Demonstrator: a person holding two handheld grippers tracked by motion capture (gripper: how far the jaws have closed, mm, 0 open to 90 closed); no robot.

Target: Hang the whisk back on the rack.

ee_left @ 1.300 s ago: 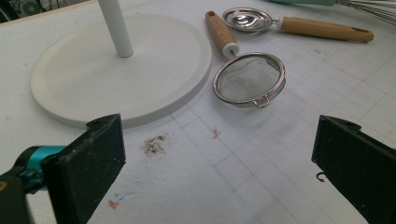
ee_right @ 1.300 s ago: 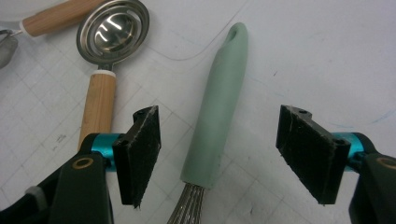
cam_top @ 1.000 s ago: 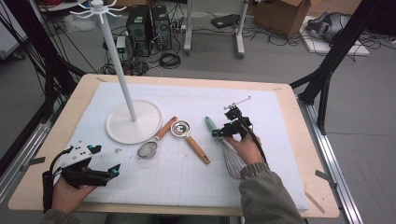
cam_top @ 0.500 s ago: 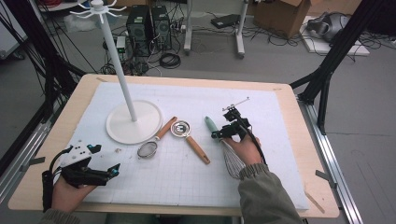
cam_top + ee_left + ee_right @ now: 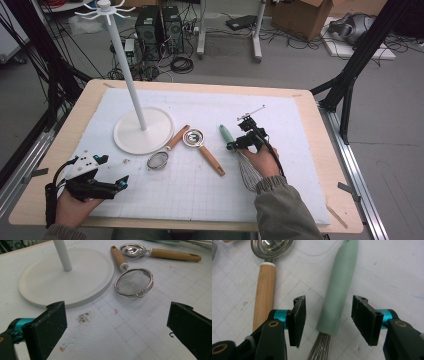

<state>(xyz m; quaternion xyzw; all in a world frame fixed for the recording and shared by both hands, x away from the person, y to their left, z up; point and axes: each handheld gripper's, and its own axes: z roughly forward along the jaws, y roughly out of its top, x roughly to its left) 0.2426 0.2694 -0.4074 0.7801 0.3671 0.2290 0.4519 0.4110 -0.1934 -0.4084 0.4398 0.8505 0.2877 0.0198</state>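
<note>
The right gripper (image 5: 328,320) is down over the whisk (image 5: 339,287) near the middle of the table (image 5: 320,115), its fingers (image 5: 297,317) apart on either side of the pale green handle, not yet touching it. A wooden-handled strainer spoon (image 5: 265,290) lies just beside it. The left gripper (image 5: 107,185) rests by the table's near left corner, fingers wide apart with nothing between them.

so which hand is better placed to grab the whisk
Right. Its tool is open with the whisk handle lying between the jaws, not yet clamped. The left tool hovers open near the table's front left, far from it.
</note>
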